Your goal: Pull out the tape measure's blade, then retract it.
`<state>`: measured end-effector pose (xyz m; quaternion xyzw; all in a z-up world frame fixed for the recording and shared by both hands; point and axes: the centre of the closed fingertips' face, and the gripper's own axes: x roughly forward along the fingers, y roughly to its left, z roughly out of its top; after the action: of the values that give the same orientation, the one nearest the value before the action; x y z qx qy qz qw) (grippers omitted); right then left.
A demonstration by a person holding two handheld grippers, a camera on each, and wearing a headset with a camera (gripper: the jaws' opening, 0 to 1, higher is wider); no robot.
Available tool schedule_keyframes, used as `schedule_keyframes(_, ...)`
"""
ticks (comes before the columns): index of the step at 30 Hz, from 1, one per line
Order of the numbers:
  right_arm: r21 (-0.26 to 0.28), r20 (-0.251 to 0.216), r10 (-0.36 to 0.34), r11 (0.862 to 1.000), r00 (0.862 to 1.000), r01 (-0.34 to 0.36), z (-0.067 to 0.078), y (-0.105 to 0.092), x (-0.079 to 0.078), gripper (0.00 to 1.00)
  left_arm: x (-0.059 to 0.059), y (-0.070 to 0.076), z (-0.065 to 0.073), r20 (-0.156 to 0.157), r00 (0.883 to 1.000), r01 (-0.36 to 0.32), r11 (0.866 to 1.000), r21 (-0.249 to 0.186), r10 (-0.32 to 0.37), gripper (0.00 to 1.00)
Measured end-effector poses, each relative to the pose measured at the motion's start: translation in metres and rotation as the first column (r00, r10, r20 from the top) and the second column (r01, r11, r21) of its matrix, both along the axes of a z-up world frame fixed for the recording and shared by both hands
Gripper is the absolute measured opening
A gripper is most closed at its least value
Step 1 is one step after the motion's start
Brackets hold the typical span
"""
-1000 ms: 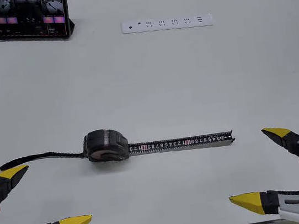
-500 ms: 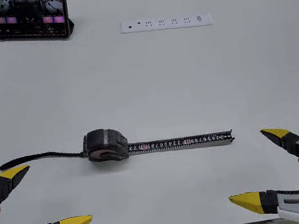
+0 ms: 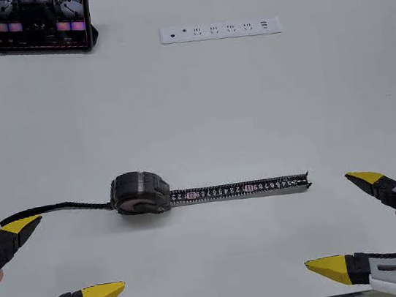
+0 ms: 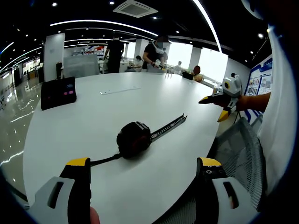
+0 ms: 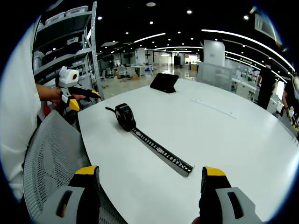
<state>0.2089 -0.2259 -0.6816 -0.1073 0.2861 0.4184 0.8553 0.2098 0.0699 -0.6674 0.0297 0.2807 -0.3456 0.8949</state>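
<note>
A black tape measure [image 3: 140, 193] lies on the white table [image 3: 200, 111], its blade [image 3: 239, 189] pulled out to the right and a black strap [image 3: 51, 209] trailing left. The left gripper view shows the case [image 4: 133, 138] ahead and the blade [image 4: 168, 127] running away to the right. From the right gripper view the case [image 5: 124, 115] sits beyond the blade's end [image 5: 185, 169]. My left gripper [image 3: 62, 260] is open at the near left edge, nothing in it. My right gripper [image 3: 339, 222] is open at the near right, just short of the blade tip.
A tablet [image 3: 40, 21] stands at the far left of the table and a white power strip [image 3: 220, 31] lies at the back centre. A mesh chair [image 5: 51, 158] sits below the near table edge. People stand in the background [image 4: 156, 50].
</note>
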Motion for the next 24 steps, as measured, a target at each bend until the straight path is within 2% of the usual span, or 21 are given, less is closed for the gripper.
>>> schedule_keyframes(7, 0.001, 0.003, 0.002, 1.000, 1.000, -0.002, 0.000, 0.001, 0.002, 0.89, 0.000, 0.000, -0.001, -0.004, 1.000, 0.003, 1.000, 0.003, -0.003, 0.91)
schedule_keyframes(24, -0.017, 0.008, 0.022, 1.000, 1.000, -0.022, -0.005, -0.005, 0.021, 0.88, 0.016, -0.022, -0.009, -0.020, 1.000, 0.010, 1.000, -0.012, -0.010, 0.91)
